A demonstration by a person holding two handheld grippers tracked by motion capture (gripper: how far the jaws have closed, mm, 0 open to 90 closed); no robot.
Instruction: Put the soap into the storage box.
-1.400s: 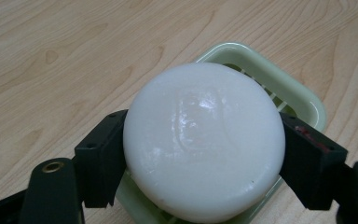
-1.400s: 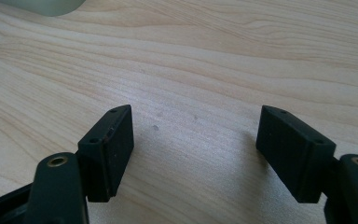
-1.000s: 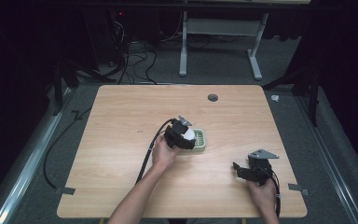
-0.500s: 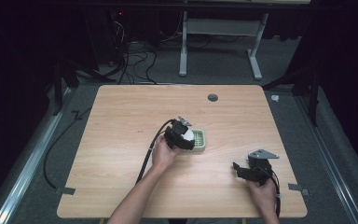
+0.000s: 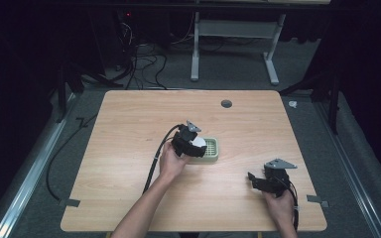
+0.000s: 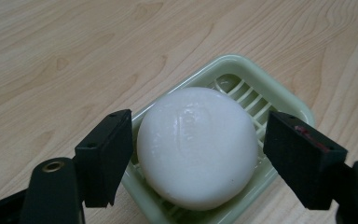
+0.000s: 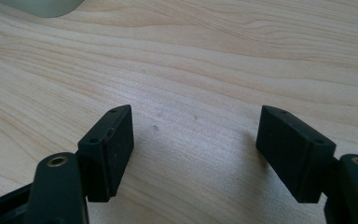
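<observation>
One tabletop (image 5: pixel 129 129) carries everything. On it sits one pale green soap dish (image 6: pixel 279 100) with a slatted floor, and in that dish lies one round white soap bar (image 6: pixel 198 144). Two claws are in hand: one left claw (image 6: pixel 198 154) and one right claw (image 7: pixel 196 154), each with two black jaws. One round dark hole (image 5: pixel 226 103) marks the tabletop's far side.

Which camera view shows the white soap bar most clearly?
The left gripper view: the white soap bar sits large in the green soap dish, between open jaws. In the high view the bar is small, partly behind the left hand-held gripper.
</observation>
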